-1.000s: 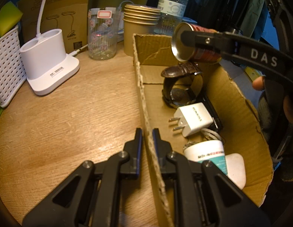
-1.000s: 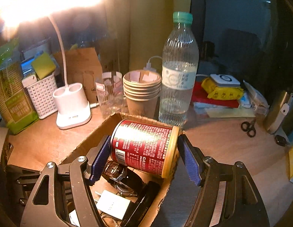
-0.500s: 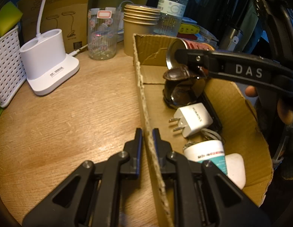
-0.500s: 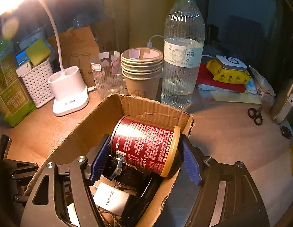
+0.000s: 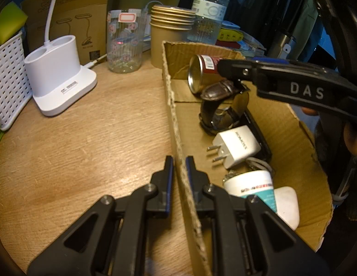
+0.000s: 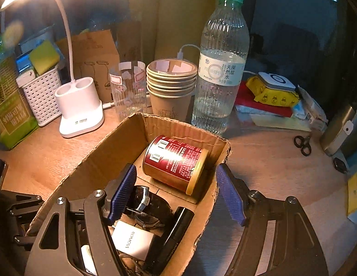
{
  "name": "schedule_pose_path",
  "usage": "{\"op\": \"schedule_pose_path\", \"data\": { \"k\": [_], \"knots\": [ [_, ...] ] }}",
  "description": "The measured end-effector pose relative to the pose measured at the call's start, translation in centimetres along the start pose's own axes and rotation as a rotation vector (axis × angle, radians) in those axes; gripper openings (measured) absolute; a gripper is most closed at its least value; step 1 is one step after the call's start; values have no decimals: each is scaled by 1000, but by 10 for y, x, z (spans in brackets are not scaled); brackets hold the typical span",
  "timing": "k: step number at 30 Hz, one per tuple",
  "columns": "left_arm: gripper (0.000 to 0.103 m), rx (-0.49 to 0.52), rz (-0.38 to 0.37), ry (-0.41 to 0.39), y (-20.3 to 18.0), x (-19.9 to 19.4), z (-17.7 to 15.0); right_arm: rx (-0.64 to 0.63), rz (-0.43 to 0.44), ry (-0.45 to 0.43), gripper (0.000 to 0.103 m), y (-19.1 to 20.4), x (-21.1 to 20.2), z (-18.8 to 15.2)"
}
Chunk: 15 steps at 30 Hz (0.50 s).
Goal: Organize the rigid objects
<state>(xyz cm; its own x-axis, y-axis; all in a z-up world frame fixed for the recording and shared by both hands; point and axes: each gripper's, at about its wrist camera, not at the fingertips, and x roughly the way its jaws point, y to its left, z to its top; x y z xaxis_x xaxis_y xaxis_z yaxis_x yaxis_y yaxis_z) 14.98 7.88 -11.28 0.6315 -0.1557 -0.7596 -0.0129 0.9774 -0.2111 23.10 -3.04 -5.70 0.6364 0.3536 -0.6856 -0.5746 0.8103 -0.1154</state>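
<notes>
Showing only R view: scissors (image 6: 303, 145).

A dark red can (image 6: 176, 161) with white print lies in the brown box (image 6: 123, 142); at ten o'clock, a white lamp base (image 6: 80, 108).

Bare counter (image 5: 91, 151) lies left of the box (image 5: 176, 124); cups (image 6: 171, 87), bottle (image 6: 221, 69) crowd its back edge, apparently touching.
</notes>
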Motion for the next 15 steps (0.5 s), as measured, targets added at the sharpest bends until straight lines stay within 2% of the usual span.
{"op": "schedule_pose_path", "data": {
  "k": [8, 15],
  "knots": [
    [12, 0, 0, 0, 0, 0, 0, 42, -32, -63, 75, -5, -25, -9],
    [12, 2, 3, -2, 0, 0, 0, 99, -80, -125, 75, -9, -64, -24]
  ]
}}
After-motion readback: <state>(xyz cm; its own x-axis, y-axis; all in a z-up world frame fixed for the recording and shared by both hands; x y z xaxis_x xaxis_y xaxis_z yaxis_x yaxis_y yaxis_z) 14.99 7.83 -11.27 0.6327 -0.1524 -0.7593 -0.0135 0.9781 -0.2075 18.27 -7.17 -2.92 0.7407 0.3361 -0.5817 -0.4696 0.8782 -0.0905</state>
